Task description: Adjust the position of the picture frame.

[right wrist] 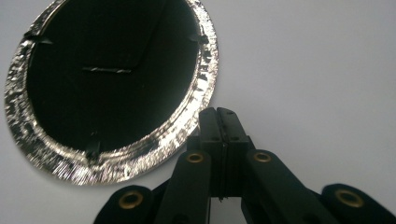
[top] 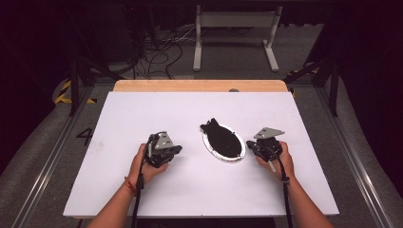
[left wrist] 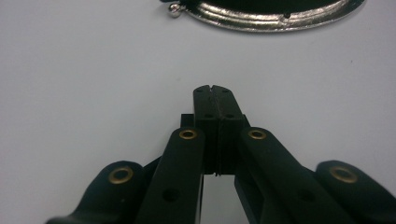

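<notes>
An oval silver-rimmed frame (top: 223, 141) with a black back lies face down near the middle of the white table (top: 142, 114); a black stand piece juts from its far end. My left gripper (top: 177, 149) rests on the table to the left of it, jaws pressed together with nothing between them. In the left gripper view the shut left gripper (left wrist: 215, 88) points at the silver rim (left wrist: 271, 18), a stretch of bare table between. My right gripper (top: 249, 144) sits at the frame's right edge, shut and empty; in the right gripper view the right gripper (right wrist: 217, 111) almost touches the rim (right wrist: 205, 84).
A wooden strip (top: 199, 85) runs along the table's far edge. Beyond it stand a white metal stand (top: 235, 33) and loose cables on the floor. Metal rails flank the table on both sides.
</notes>
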Motion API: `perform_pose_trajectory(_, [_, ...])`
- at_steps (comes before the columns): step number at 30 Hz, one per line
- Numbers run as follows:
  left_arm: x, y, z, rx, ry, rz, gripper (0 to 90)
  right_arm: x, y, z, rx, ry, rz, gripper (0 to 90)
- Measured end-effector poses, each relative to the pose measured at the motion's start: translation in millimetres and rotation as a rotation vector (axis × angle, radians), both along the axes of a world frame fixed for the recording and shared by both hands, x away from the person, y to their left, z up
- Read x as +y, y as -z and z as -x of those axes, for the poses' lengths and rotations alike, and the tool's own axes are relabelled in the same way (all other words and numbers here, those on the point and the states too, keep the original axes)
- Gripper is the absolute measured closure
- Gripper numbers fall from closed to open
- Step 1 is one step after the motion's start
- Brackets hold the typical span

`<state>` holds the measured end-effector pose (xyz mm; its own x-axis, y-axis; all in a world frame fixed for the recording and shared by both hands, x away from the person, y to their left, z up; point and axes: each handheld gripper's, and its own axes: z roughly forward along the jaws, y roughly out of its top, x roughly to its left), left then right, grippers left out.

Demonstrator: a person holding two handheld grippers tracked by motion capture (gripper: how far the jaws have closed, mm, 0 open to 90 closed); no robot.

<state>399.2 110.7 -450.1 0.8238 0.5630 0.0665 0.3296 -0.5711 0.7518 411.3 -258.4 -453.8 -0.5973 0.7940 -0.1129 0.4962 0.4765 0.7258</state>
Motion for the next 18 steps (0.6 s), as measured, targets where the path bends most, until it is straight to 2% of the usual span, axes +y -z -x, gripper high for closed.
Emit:
perform_pose_trajectory(2, [-7.8, 1.1, -2.5, 0.011, 0.009, 0.001, 90.0, 1.1, 1.3, -5.7, 0.008, 0.009, -0.021, 90.0])
perform_pose_trajectory(5, [-15.0, -0.6, -4.5, 0.014, 0.013, 0.011, 90.0, 5.2, 1.1, -14.7, -0.003, 0.012, -0.004, 90.0])
perform_pose_trajectory(7, [-19.0, -1.0, -6.5, 0.018, 0.022, 0.017, 90.0, 6.4, -0.3, -20.5, 0.016, 0.02, -0.018, 90.0])
perform_pose_trajectory(11, [-29.5, 1.3, -10.8, 0.025, 0.025, 0.019, 90.0, 11.4, -0.7, -29.4, 0.011, 0.021, 0.012, 90.0])
perform_pose_trajectory(14, [-34.2, 2.8, -12.0, 0.029, 0.034, 0.028, 90.0, 11.5, -0.4, -31.2, 0.02, 0.026, -0.005, 90.0])
perform_pose_trajectory(15, [-35.9, 4.0, -12.7, 0.035, 0.037, 0.035, 90.0, 11.1, -0.6, -31.7, 0.038, 0.011, -0.031, 90.0])
perform_pose_trajectory(16, [-37.2, 6.8, -15.7, 0.038, 0.032, 0.05, 90.0, 14.6, -0.7, -29.3, 0.035, 0.019, -0.019, 90.0])
perform_pose_trajectory(18, [-36.6, 9.2, -17.8, 0.048, 0.024, 0.062, 90.0, 20.7, -1.5, -23.7, 0.032, 0.0, 0.007, 90.0])
